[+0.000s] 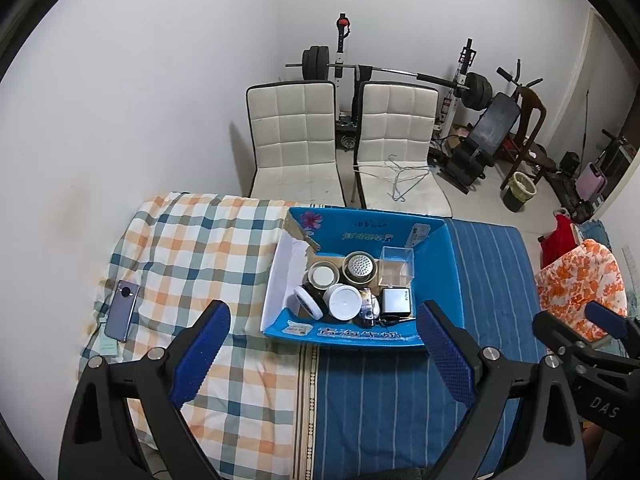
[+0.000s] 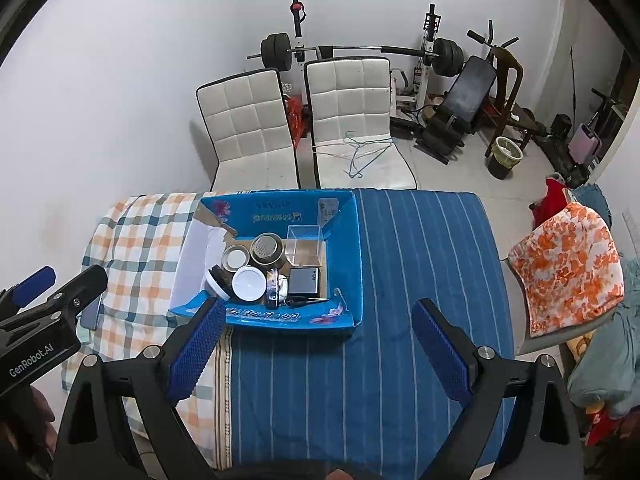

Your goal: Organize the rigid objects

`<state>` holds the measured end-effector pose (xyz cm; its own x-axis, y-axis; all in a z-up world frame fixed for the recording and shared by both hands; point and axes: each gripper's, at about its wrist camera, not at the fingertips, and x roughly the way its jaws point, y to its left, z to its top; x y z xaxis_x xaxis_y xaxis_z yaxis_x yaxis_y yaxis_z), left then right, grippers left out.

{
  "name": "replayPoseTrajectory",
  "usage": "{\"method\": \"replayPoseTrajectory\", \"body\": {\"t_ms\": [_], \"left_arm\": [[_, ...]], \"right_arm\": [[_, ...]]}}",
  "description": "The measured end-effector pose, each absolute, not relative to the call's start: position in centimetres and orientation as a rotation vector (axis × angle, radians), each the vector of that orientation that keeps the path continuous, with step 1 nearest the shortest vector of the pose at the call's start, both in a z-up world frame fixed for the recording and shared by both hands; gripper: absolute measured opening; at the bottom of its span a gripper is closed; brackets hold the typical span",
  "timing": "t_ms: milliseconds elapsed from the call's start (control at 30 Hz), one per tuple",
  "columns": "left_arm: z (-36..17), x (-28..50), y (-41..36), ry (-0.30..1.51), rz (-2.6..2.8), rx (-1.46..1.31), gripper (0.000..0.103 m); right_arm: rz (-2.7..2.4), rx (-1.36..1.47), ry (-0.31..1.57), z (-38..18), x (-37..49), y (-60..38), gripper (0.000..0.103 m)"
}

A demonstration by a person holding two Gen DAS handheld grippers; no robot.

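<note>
A blue cardboard box (image 1: 452, 264) (image 2: 348, 248) sits on the cloth-covered table. Inside are a white lid (image 1: 342, 301) (image 2: 249, 283), two round tins (image 1: 359, 267) (image 2: 267, 249), a clear plastic case (image 1: 397, 266) (image 2: 304, 245), a small black box (image 1: 396, 302) (image 2: 305, 281) and other small items. A purple phone (image 1: 123, 310) lies on the checked cloth at the left. My left gripper (image 1: 320, 354) is open and empty, in front of the box. My right gripper (image 2: 318, 350) is open and empty, over the blue striped cloth just before the box.
Two white chairs (image 1: 294, 136) (image 2: 348, 108) stand behind the table, one with wire hangers (image 1: 400, 178). A weight bench and barbell (image 1: 476, 92) are at the back. A chair with an orange floral cover (image 2: 568, 264) is at the right.
</note>
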<state>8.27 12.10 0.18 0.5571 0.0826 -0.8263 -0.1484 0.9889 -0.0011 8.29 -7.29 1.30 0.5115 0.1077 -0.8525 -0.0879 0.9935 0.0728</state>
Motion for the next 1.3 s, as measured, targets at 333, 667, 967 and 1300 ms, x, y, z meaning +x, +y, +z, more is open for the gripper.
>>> {"method": "replayPoseTrajectory", "body": {"t_ms": [333, 667, 967, 1300], "left_arm": [[0.0, 8.3, 12.2, 0.982, 0.137, -0.077, 0.095], [-0.4, 7.7, 12.4, 0.986, 0.146, -0.079, 0.095], [-0.5, 7.4, 12.4, 0.984, 0.146, -0.077, 0.095], [-0.6, 7.1, 11.9, 0.994, 0.159, -0.08, 0.095]], "right_arm": [[0.102, 0.029, 1.021, 1.7, 8.1, -8.0, 0.096], [0.102, 0.021, 1.024, 1.5, 7.8, -8.2, 0.096], [0.107, 0.017, 1.014, 1.4, 7.3, -8.2, 0.096], [0.123, 0.008, 1.021, 1.6, 7.0, -7.8, 0.096]]}}
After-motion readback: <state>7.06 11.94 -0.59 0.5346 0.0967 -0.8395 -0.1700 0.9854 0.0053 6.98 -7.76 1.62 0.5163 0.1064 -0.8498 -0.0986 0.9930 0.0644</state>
